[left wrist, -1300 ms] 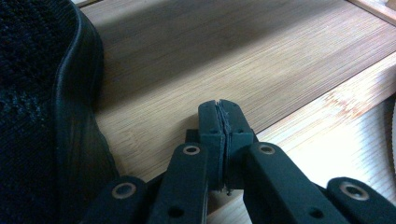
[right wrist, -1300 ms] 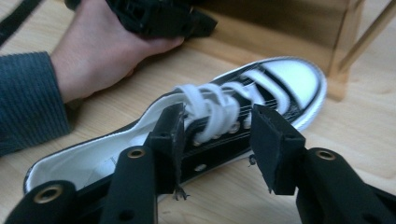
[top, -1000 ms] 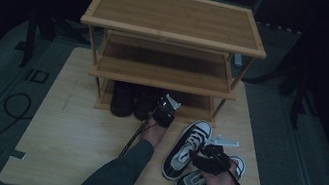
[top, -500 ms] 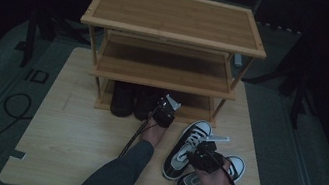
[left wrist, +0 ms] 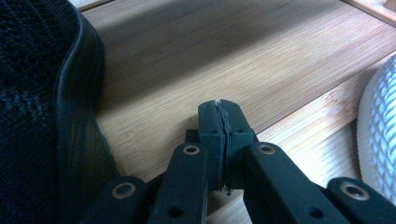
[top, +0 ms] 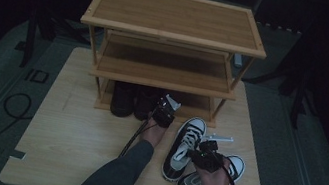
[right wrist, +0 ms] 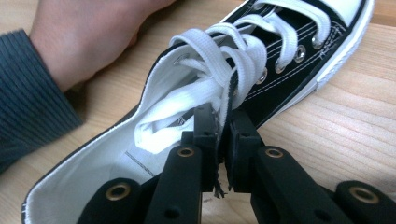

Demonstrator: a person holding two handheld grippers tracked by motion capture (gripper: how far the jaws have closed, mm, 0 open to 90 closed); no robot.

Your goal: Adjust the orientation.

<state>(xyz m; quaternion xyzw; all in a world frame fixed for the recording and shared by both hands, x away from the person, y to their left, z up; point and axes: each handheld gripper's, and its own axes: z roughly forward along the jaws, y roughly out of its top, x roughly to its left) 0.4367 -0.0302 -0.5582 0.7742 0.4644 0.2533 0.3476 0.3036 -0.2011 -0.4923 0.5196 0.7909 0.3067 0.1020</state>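
The right hand-held gripper (right wrist: 223, 122), its jaws just having been closing, is pinching the side wall of the black canvas sneaker with white laces (right wrist: 261, 70), which is lying on the light wooden desk (top: 73, 138). The left hand-held gripper (left wrist: 223, 108) is sitting fully closed and empty on the bamboo shoe rack (top: 174, 20)'s bottom shelf, beside a dark shoe (left wrist: 42, 116).

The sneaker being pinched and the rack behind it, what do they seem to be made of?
The sneaker looks like black woven canvas with white stitching, metal eyelets, flat white cotton-like laces and a pale, probably rubber, sole edge. The right gripper, whose jaws have just been closing, pinches its upper edge. The rack looks like light bamboo or wood: fine straight grain, matte finish.
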